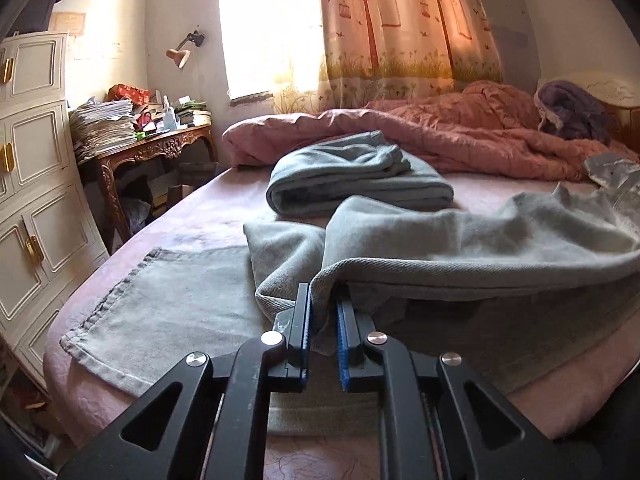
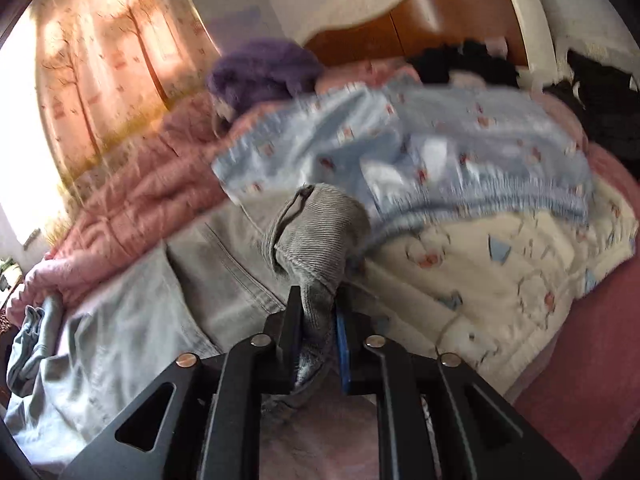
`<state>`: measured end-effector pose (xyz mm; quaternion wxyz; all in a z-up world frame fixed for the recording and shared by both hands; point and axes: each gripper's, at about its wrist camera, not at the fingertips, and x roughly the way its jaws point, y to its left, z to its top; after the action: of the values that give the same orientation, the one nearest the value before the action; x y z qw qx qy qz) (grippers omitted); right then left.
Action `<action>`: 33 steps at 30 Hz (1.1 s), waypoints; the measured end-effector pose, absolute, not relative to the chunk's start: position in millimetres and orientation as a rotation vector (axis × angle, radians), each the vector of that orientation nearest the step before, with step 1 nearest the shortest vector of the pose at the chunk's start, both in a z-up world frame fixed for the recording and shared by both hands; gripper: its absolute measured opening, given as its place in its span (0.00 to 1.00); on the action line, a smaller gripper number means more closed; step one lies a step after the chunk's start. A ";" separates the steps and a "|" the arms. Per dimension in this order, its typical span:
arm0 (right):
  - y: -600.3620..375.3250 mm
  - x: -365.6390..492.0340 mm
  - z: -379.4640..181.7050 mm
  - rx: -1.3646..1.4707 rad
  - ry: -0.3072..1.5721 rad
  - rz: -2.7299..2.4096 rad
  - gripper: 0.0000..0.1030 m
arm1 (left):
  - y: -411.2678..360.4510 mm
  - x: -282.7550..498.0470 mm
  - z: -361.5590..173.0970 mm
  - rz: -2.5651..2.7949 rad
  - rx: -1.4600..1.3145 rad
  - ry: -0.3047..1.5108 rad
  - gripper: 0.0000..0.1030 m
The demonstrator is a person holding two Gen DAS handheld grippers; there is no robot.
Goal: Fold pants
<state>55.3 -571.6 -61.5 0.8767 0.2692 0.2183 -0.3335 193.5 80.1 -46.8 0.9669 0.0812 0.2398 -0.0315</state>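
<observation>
Left hand-held gripper (image 1: 323, 320) tilts down toward the bed (image 1: 192, 216), its pads pinched on a lifted fold of the grey pants (image 1: 460, 240), while my right hand-held gripper (image 2: 318, 320) angles down likewise, clamped on a bunched edge of the same pants. Beyond the left one I see a folded blue-grey garment (image 1: 352, 180) and a pink quilt (image 1: 460, 136); ahead of the right lies a blurred blue patterned blanket (image 2: 440, 144).

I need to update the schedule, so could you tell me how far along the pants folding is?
Done: one blue-grey garment lies folded on the bed. In hand: the grey pants are gripped by both the left tool and the right tool, partly lifted. Left: the leg end lies flat, so no fold is finished.
</observation>
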 end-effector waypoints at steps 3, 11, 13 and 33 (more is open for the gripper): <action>-569.4 54.3 -65.2 0.528 0.475 -0.721 0.35 | 78.4 190.0 -66.1 -0.041 0.190 0.530 0.12; -543.5 26.7 -48.7 0.571 0.419 -0.647 0.67 | 92.1 155.6 -52.7 -0.087 0.070 0.497 0.39; -519.1 27.5 -37.8 0.528 0.384 -0.585 0.67 | 84.1 143.7 -43.1 -0.102 0.076 0.454 0.40; -336.8 101.9 -97.3 0.278 0.588 -0.113 0.11 | 1.2 189.7 -30.6 -0.226 0.105 0.500 0.53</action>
<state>101.9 -336.8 -97.3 0.9461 0.1364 0.2885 -0.0553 189.7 1.2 -30.6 0.9612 0.0519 0.2468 -0.1117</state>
